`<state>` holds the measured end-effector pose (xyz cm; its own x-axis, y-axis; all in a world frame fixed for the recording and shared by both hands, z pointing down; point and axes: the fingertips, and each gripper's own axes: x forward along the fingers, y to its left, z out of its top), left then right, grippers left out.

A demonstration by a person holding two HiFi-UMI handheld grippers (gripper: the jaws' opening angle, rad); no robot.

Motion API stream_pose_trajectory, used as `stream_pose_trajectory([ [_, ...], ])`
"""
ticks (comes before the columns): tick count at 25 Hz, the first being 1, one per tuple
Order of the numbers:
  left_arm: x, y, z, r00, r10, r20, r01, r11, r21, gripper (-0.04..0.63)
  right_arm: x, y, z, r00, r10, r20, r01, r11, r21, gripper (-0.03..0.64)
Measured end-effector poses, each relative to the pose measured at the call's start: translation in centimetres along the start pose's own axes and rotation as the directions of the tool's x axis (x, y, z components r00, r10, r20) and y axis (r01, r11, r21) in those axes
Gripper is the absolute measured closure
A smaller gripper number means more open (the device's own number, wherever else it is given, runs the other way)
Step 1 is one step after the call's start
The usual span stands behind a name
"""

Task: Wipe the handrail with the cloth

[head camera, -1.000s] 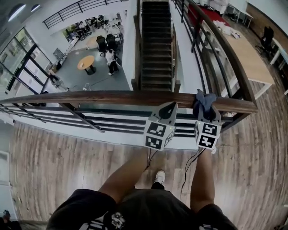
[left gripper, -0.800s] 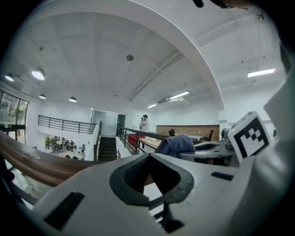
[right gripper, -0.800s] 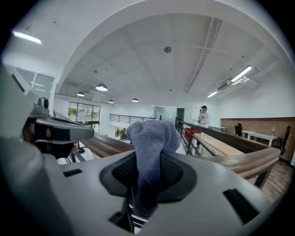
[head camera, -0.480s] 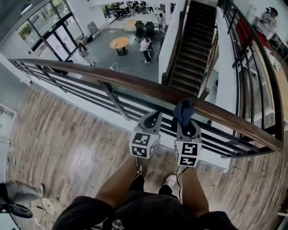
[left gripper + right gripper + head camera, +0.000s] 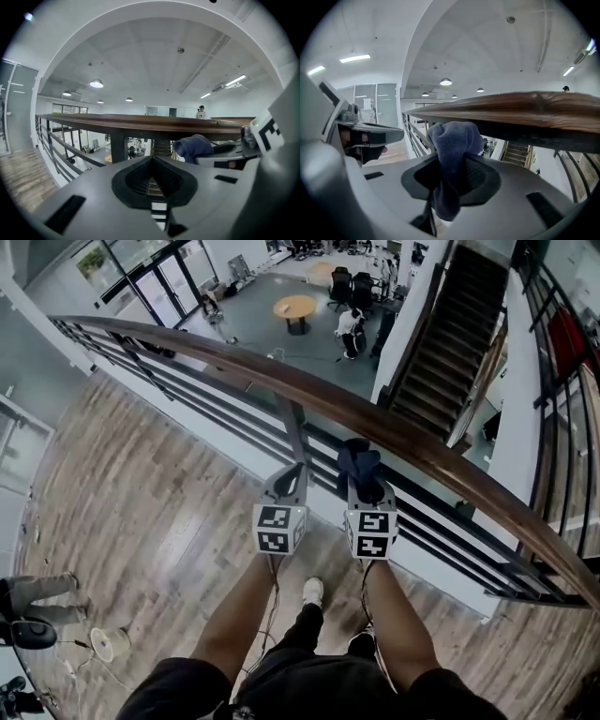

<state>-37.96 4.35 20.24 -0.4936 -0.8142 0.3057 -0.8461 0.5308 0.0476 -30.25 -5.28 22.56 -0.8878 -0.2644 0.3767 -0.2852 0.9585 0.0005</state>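
1. Handrail: a long brown wooden bar. In the head view its long axis runs diagonally from the upper left of the frame to the lower right edge, above dark metal bars.
2. In the left gripper view the handrail crosses the middle of the frame almost level. In the right gripper view it fills the right half and narrows toward the centre left.
3. Cloth: dark blue and bunched, in the centre of the head view, at the near edge of the handrail. Its free end points up the frame toward the wood.
4. In the right gripper view the cloth stands upright, with its round top just under the handrail edge. I cannot tell if they touch.
5. Right gripper: its jaws are closed on the cloth, and a tail of fabric hangs below them.
6. Left gripper: it is just beside the right one, on its left, and points at the handrail. Its jaws are together with nothing between them.
7. The left gripper view also shows the cloth at centre right.
8. A staircase descends in the upper right of the head view.
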Motion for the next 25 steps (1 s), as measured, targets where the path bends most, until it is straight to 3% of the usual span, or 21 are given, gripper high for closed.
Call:
stream_pose_trajectory([
  [6,2.9,7.9,-1.8,1.000,-0.008,-0.016,0.008,1.000,-0.015,0.597,11.6,4.8,0.3,0.998,0.038,-0.050,-0.037,0.999,0.025,0.512],
  [12,4.4,13.9,-2.6,0.996,0.086,-0.031,-0.088,0.992,-0.088,0.597,20.2,7.4,-0.5,0.992,0.020,-0.122,-0.006,0.994,0.113,0.512],
  [18,4.8,16.7,-3.3,0.993,0.114,-0.043,-0.118,0.989,-0.092,0.597,24.8,8.9,-1.5,0.985,-0.029,-0.171,0.043,0.996,0.079,0.512],
  [25,4.7,16.7,-5.0,0.991,0.099,-0.086,-0.106,0.990,-0.088,0.597,25.3,8.5,-2.1,0.982,-0.029,-0.187,0.048,0.994,0.096,0.512],
])
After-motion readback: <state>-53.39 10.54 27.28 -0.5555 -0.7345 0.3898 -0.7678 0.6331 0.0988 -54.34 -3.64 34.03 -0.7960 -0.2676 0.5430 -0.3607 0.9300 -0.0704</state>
